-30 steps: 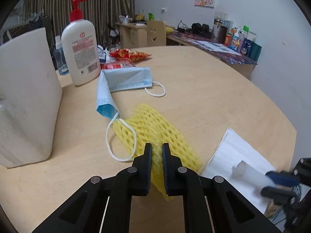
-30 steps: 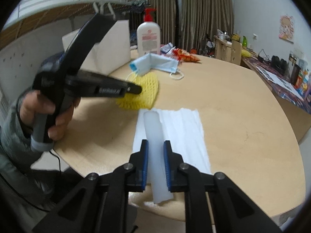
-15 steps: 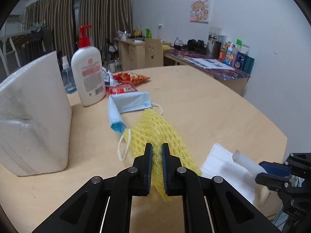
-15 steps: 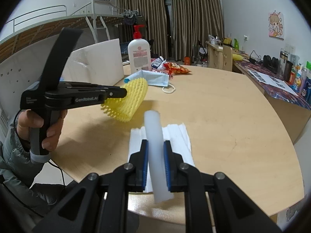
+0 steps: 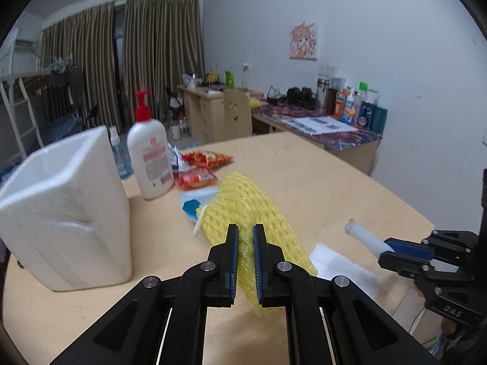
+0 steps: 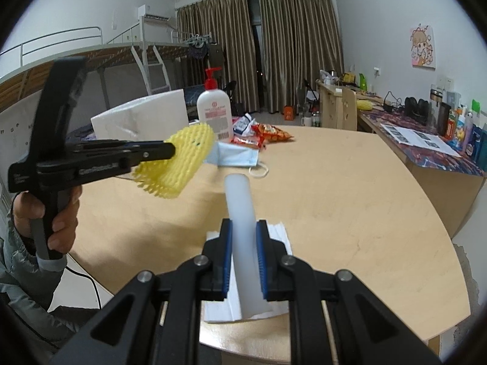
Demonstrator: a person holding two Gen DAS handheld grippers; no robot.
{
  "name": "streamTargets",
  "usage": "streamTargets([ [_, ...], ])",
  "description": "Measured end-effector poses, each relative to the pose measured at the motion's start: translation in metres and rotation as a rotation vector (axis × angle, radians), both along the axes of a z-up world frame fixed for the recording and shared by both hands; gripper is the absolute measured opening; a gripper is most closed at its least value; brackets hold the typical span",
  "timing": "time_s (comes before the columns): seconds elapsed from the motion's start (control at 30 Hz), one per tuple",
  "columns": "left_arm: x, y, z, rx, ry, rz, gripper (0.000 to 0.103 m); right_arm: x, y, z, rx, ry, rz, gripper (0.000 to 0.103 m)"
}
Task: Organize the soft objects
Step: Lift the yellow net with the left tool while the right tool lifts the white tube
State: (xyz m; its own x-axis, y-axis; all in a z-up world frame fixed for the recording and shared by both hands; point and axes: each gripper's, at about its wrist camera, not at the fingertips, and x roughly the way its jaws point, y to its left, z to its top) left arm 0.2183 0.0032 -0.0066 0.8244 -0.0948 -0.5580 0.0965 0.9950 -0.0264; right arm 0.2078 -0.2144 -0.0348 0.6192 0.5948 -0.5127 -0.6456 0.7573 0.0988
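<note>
Left tongs (image 5: 243,243) pinch the yellow foam net (image 5: 252,210), right tongs (image 6: 243,237) clamp the white foam tube (image 6: 240,213). Both lifted, nothing's in the foam box (image 5: 70,213) yet. Mask (image 6: 237,156) and tissue (image 6: 280,234) are left on the counter (image 6: 350,197).

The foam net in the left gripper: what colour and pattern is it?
The foam net is yellow with an open diamond mesh; the left wrist view shows it best.

Left gripper (image 5: 245,231), black two-finger tool with blue pads, clamped tight on yellow foam mesh sleeve (image 5: 249,210), lifted clear of the tabletop, pointing slightly downward. Gripped at its handle by a bare hand (image 6: 48,213) emerging from a grey padded sleeve (image 6: 18,273). Right gripper (image 6: 243,228), same black build, closed around white foam tube (image 6: 240,213), angled gently down.
</note>
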Motion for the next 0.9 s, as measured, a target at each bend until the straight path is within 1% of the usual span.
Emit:
streamTargets([
  [0.23, -0.025, 0.008, 0.038, 0.027, -0.108, 0.020, 0.010, -0.001, 0.001, 0.010, 0.034, -0.027, -0.001, 0.018],
  [0.3, -0.029, 0.011, 0.045, 0.034, -0.123, 0.030, 0.010, -0.002, 0.002, 0.012, 0.039, -0.031, 0.000, 0.018],
  [0.4, -0.034, 0.013, 0.047, 0.049, -0.132, 0.040, 0.010, -0.004, 0.004, 0.012, 0.042, -0.035, 0.005, 0.018],
  [0.7, -0.040, 0.036, 0.032, 0.060, -0.090, 0.089, 0.010, -0.009, 0.012, 0.013, 0.044, -0.038, 0.023, 0.018],
  [0.8, -0.043, 0.040, 0.013, 0.062, -0.044, 0.091, 0.010, -0.009, 0.013, 0.012, 0.045, -0.036, 0.026, 0.018],
  [0.9, -0.047, 0.046, -0.015, 0.061, 0.010, 0.099, 0.010, -0.007, 0.013, 0.010, 0.044, -0.030, 0.027, 0.018],
])
